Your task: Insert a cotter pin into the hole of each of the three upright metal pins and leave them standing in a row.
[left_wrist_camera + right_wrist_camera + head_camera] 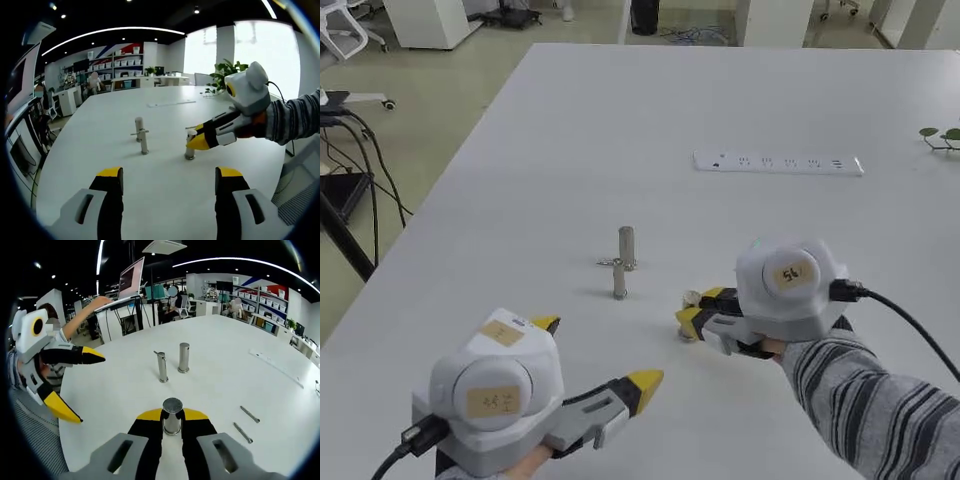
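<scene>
Not much crowds the white table (620,120). A power strip (778,162) lies well off toward the far right edge. Two loose cotter pins (249,414) lie flat on the surface beside each other, near the pin I am holding but apart from it. A green plant (940,135) peeks in at the right edge.

Nothing stands between my two tools and the work. My right gripper (698,307) is clamped on one metal pin (172,415), which stands upright on the surface in the near half with its round top facing my right gripper view and its long axis vertical.

My left gripper (595,352) hangs near the near edge with its jaws wide apart and nothing between them.

Farther toward the middle, two more pins stand upright close together. The plain pin (626,247) is the farther one. The nearer pin (619,282) has a fitted cotter pin (137,133) crossing its upper part, lying level and sticking out to one side.
</scene>
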